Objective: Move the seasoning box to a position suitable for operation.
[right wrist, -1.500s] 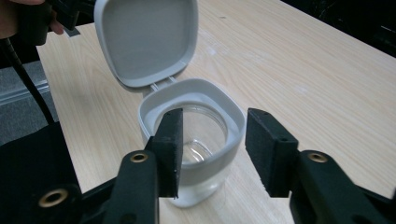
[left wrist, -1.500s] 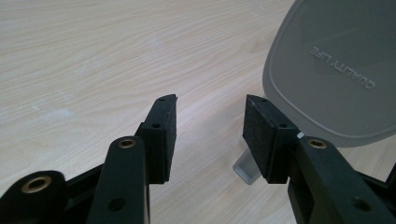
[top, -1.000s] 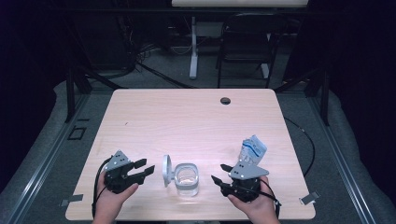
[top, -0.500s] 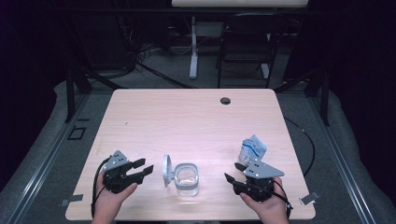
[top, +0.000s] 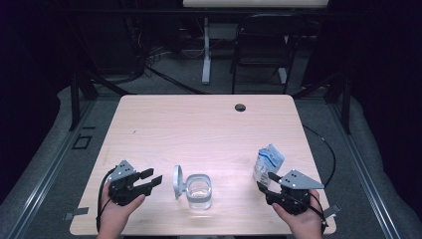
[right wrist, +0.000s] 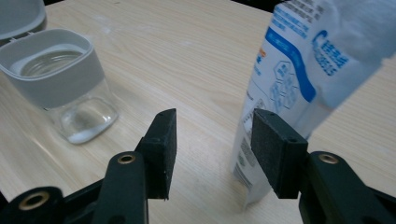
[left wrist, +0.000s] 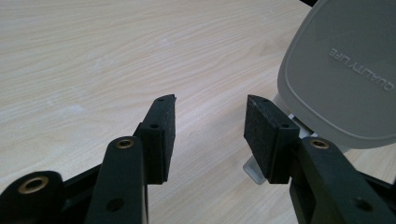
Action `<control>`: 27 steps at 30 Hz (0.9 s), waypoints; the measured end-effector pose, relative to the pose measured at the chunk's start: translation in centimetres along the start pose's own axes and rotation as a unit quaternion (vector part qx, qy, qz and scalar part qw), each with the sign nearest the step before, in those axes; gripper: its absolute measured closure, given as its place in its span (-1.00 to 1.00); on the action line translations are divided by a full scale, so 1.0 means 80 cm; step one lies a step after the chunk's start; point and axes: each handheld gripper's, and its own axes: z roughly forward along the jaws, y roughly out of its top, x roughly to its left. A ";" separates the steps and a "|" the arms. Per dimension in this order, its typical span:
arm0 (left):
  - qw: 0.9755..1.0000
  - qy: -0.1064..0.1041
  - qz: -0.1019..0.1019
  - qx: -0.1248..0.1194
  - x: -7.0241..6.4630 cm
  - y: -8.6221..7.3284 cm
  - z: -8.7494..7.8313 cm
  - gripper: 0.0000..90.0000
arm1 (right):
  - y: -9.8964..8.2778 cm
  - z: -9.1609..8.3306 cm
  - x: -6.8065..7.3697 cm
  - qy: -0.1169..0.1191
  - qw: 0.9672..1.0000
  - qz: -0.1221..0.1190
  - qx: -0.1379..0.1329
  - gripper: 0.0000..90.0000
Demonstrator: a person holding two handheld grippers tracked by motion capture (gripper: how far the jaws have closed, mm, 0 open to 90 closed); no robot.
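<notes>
Compared with a second ago, the right gripper (top: 264,185) has drawn back toward the table's right front corner, away from the middle of the near edge, and the white and blue pouch (top: 267,162) is now much less covered by it in the high view. The pouch stands upright on the wooden table (top: 209,129), just beyond and beside this gripper. In the right gripper view the pouch (right wrist: 299,84) rises behind the right-hand jaw, and the gap between the two jaws shows bare table; the jaws stand fairly wide apart with nothing between them, much as they did before. The left gripper (top: 152,181) has kept its place near the front left of the table, its jaws pointing toward the clear container (top: 199,190), which sits between the two grippers near the front edge. The container's grey lid (top: 177,182) hangs open and stands on edge at its left side, as before. In the left gripper view the lid (left wrist: 345,70) fills the upper right, just past the right-hand jaw, and the jaws are spread wide over bare wood, gripping nothing.
</notes>
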 end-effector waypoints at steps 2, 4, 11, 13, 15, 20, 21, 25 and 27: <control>1.000 0.000 0.000 0.000 0.001 0.000 0.000 0.20 | -0.002 -0.002 -0.004 -0.007 1.000 -0.001 0.003 0.13; 1.000 0.000 -0.001 0.000 0.002 0.000 -0.001 0.20 | -0.004 -0.004 -0.006 -0.012 1.000 0.005 0.004 0.15; 1.000 0.002 -0.008 -0.004 0.003 -0.001 -0.001 0.20 | -0.007 -0.012 -0.017 -0.019 1.000 0.018 0.005 0.20; 1.000 0.002 -0.006 -0.002 0.004 -0.001 -0.001 0.20 | -0.007 -0.013 -0.018 -0.024 1.000 0.019 0.003 0.19; 1.000 0.002 -0.008 -0.002 0.004 -0.001 -0.001 0.20 | -0.007 -0.014 -0.020 -0.027 0.999 0.019 0.003 0.19; 1.000 0.001 -0.012 -0.002 0.005 -0.002 -0.001 0.20 | -0.007 -0.014 -0.021 -0.036 0.999 0.025 0.005 0.15; 1.000 0.003 -0.012 -0.003 0.005 -0.002 -0.001 0.20 | -0.008 -0.014 -0.021 -0.039 0.999 0.025 0.003 0.14; 1.000 0.001 -0.013 -0.004 0.007 -0.003 -0.001 0.20 | -0.008 -0.011 -0.021 -0.048 0.998 0.028 0.002 0.09; 1.000 0.001 -0.016 -0.003 0.007 -0.003 -0.001 0.20 | -0.007 -0.009 -0.022 -0.052 0.998 0.026 0.004 0.07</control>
